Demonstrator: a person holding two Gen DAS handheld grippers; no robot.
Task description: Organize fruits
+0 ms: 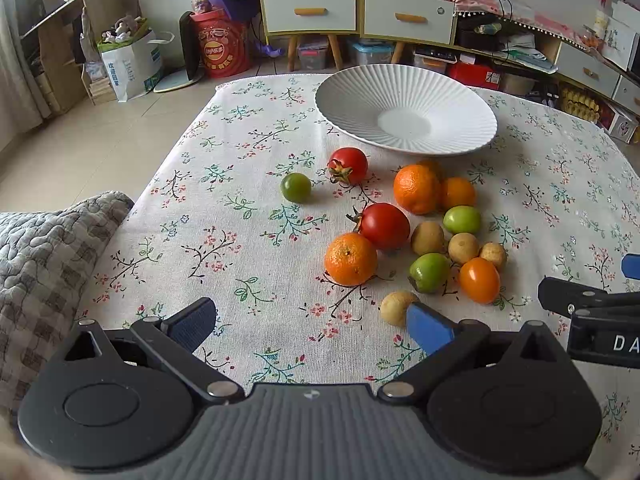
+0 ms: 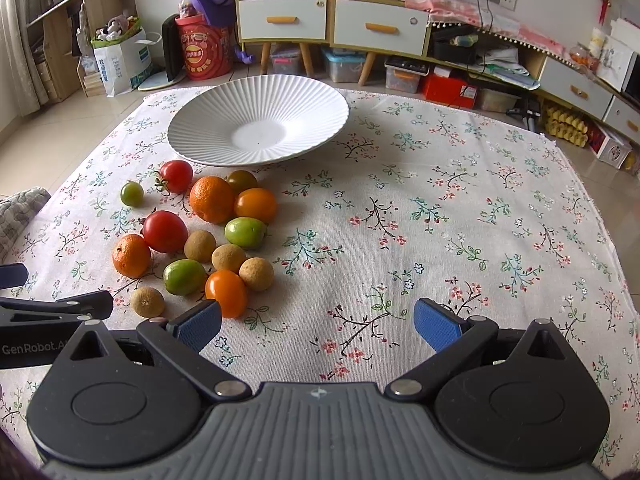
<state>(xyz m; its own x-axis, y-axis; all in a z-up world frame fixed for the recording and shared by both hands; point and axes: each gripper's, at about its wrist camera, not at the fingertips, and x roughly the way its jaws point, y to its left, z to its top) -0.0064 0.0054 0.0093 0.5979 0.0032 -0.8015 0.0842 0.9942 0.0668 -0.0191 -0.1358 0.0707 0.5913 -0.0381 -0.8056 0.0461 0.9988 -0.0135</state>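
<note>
A pile of fruit lies on the floral tablecloth: two red tomatoes [image 1: 385, 226], oranges [image 1: 351, 259], green fruits [image 1: 429, 272], several brown longans [image 1: 427, 237] and an orange tomato [image 1: 479, 280]. A small green tomato [image 1: 295, 187] lies apart to the left. An empty white ribbed plate [image 1: 440, 92] stands behind them; it also shows in the right wrist view [image 2: 224, 104]. My left gripper [image 1: 310, 326] is open and empty, just short of the pile, one longan [image 1: 394, 307] by its right finger. My right gripper [image 2: 318, 326] is open and empty, to the right of the pile [image 2: 226, 292].
A grey quilted cushion [image 1: 44, 272] lies at the table's left edge. Beyond the table are drawer cabinets [image 1: 312, 10], a red drum [image 1: 222, 46], storage boxes and bags on the floor. The right half of the tablecloth [image 2: 480, 208] bears no objects.
</note>
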